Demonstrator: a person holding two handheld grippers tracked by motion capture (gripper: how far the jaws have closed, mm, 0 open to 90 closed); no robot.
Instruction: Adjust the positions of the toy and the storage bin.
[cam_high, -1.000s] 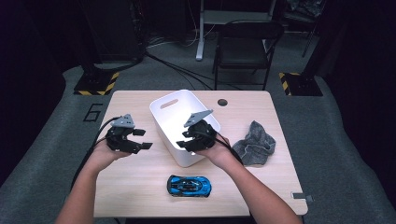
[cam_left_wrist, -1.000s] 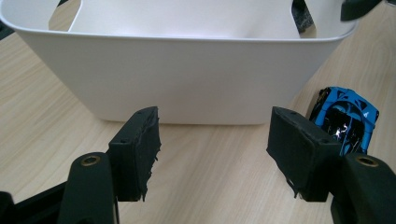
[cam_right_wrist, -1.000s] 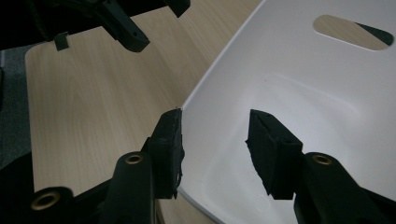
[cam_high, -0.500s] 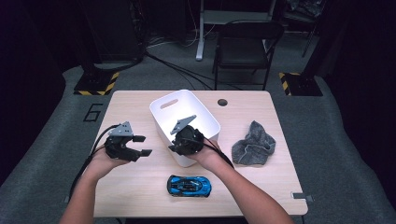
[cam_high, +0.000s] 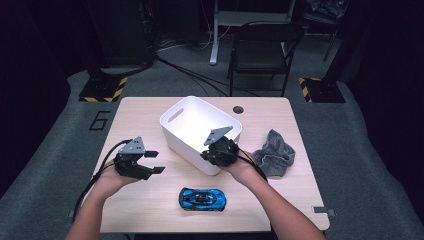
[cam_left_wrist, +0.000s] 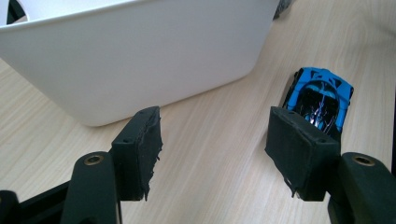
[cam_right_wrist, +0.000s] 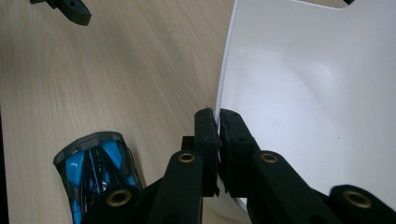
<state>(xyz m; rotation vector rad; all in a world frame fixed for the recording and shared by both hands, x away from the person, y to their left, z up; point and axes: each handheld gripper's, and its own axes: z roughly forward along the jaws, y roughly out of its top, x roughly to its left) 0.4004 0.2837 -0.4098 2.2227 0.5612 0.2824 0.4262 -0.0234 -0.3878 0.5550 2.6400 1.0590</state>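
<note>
A white plastic bin (cam_high: 186, 148) stands in the middle of the wooden table. My right gripper (cam_high: 215, 155) is at the bin's near corner. Its jaws have just been closing and are now shut on the bin's thin rim (cam_right_wrist: 224, 88), which runs between the pads (cam_right_wrist: 207, 133). A blue toy car (cam_high: 202, 199) lies on the table just in front of the bin. My left gripper (cam_high: 156, 161) hovers left of the bin, open, with nothing between its jaws (cam_left_wrist: 215, 144). In the left gripper view the bin's wall (cam_left_wrist: 140, 60) is ahead and the car (cam_left_wrist: 320, 95) sits beyond the right jaw.
A crumpled grey cloth (cam_high: 274, 153) lies on the table right of the bin. The table's near edge (cam_high: 210, 231) is just beyond the car. A black chair (cam_high: 265, 45) stands on the floor behind the table. A small round hole (cam_high: 238, 109) marks the tabletop's far side.
My right gripper's jaws have closed onto the bin's near rim after swinging left and back. The left hand has drifted slightly nearer and lower, still open.
</note>
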